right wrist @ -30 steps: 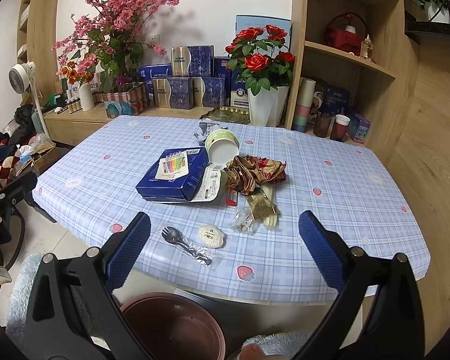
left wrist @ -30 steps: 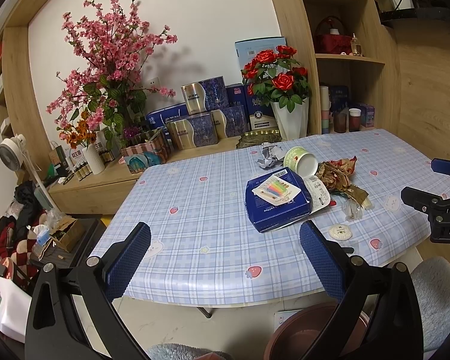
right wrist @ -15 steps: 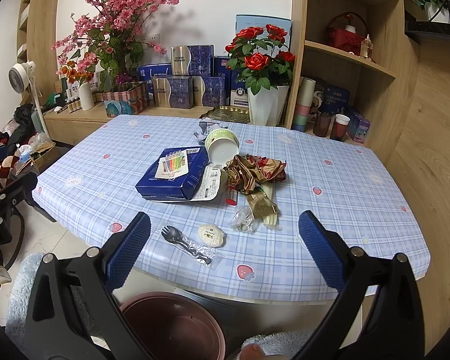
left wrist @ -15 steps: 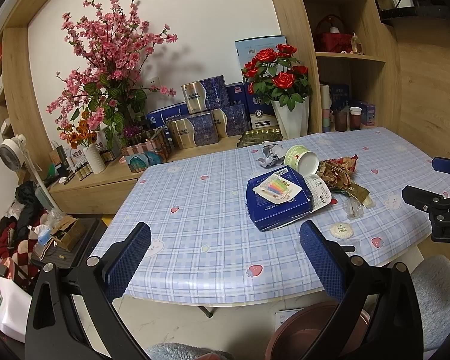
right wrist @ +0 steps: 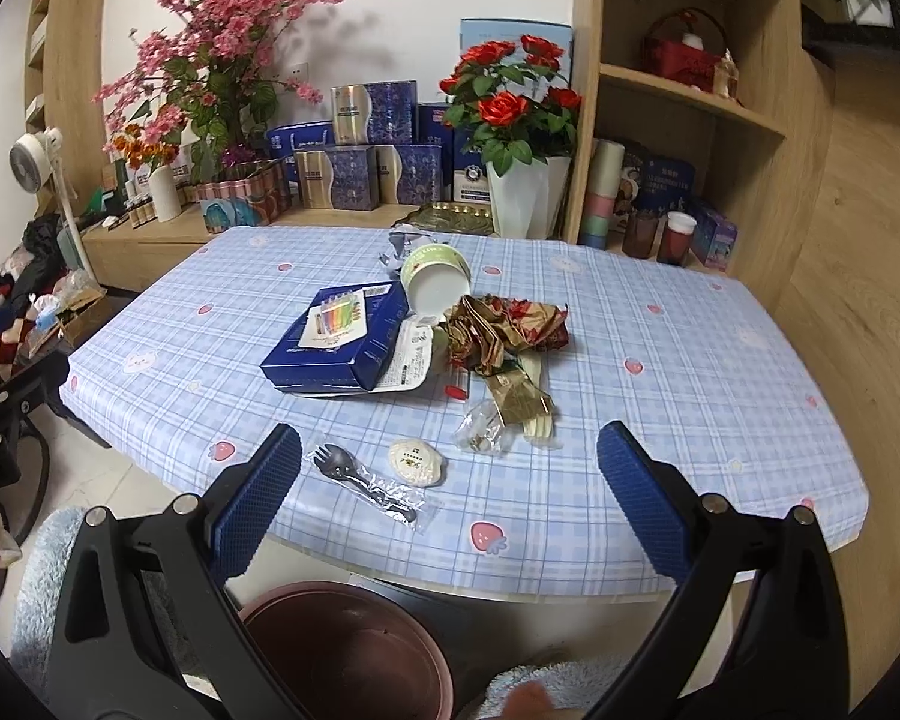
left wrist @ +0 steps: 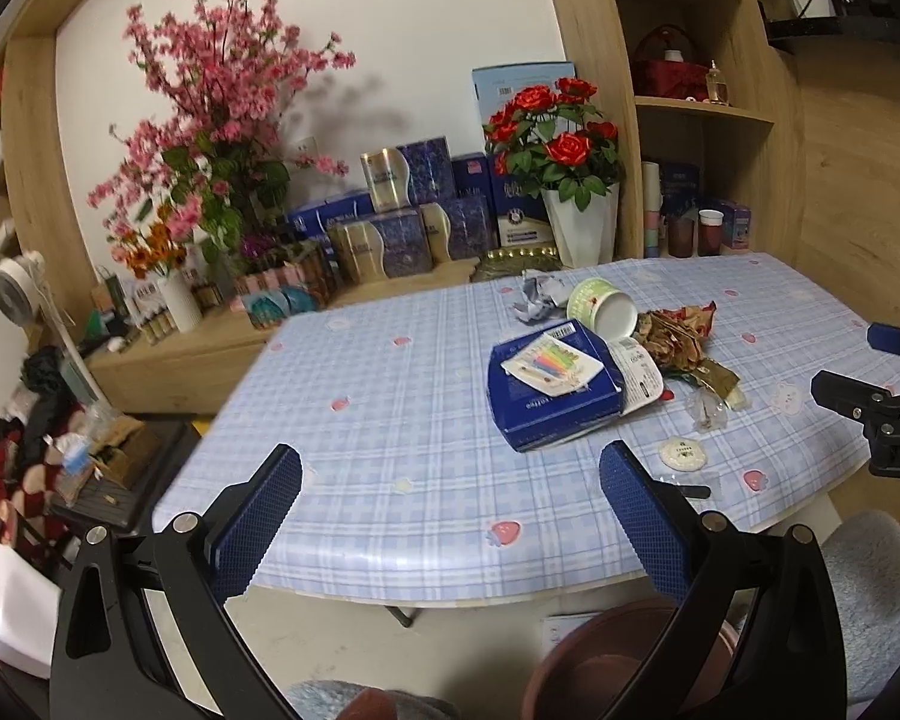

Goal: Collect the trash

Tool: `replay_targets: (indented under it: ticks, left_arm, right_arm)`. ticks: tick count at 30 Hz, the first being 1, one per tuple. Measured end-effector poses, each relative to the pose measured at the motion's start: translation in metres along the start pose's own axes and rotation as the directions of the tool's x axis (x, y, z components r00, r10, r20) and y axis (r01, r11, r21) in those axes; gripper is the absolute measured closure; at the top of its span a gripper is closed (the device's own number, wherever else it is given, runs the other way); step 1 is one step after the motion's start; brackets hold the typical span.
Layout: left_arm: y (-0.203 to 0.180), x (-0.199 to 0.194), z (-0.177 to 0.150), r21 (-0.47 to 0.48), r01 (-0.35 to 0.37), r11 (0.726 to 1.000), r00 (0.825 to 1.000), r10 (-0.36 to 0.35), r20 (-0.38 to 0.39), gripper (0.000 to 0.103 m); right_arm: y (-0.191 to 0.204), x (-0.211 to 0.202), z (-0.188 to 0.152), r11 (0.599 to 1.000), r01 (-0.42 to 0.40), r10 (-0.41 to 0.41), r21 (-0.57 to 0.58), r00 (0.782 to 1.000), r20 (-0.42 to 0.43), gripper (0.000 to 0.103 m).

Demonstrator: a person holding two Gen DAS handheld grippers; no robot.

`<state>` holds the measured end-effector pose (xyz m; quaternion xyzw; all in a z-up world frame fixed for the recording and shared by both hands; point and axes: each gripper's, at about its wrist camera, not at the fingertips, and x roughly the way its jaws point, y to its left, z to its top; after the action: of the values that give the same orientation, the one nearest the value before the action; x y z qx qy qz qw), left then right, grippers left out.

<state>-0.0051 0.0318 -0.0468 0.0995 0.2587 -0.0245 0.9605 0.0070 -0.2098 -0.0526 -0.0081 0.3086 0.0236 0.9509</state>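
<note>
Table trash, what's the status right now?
Left gripper, right gripper open, empty. Trash pile untouched on table. Bin below. Nothing blocking.

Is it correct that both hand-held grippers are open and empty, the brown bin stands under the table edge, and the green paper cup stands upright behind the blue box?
Not quite. The green paper cup lies on its side, its white opening facing the camera; the right wrist view shows this. The rest holds: the left hand-held gripper and right hand-held gripper are open and empty, the brown bin stands under the table edge, and the cup is behind the blue box.
</note>
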Motion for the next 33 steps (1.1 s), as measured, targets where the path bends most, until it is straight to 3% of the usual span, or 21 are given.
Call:
replay_targets:
  ticks: [10, 15, 18, 23, 29, 33]
  left_arm:
    - [-0.012, 0.032, -0.006, 0.004, 0.002, 1.000, 0.996, -0.001, -0.095, 0.006]
    - [-0.028, 0.057, -0.011, -0.004, 0.033, 0.999, 0.983, -0.034, -0.183, 0.006]
    - [-0.039, 0.073, -0.012, -0.036, 0.058, 0.998, 0.970, -0.065, -0.234, 0.006]
    - [-0.066, 0.109, -0.014, -0.069, 0.117, 0.991, 0.933, -0.134, -0.334, 0.036]
    - [-0.103, 0.135, -0.016, -0.088, 0.154, 0.984, 0.908, -0.176, -0.380, 0.050]
    - [-0.124, 0.155, -0.018, -0.156, 0.169, 0.973, 0.877, -0.220, -0.427, 0.057]
  right_arm:
    - [-0.025, 0.022, -0.019, 0.998, -0.025, 0.026, 0.056, 1.000, -0.003, 0.006]
    - [-0.035, 0.041, -0.030, 0.998, -0.024, 0.026, 0.060, 0.999, -0.041, 0.006]
    - [-0.041, 0.052, -0.037, 0.998, 0.033, -0.030, 0.051, 0.998, -0.062, 0.006]
    - [-0.066, 0.073, -0.048, 0.991, 0.029, -0.016, 0.131, 0.995, -0.100, 0.006]
    - [-0.088, 0.093, -0.057, 0.984, 0.016, 0.005, 0.176, 0.993, -0.115, 0.006]
    - [-0.095, 0.100, -0.060, 0.983, -0.003, 0.025, 0.186, 0.993, -0.118, 0.006]
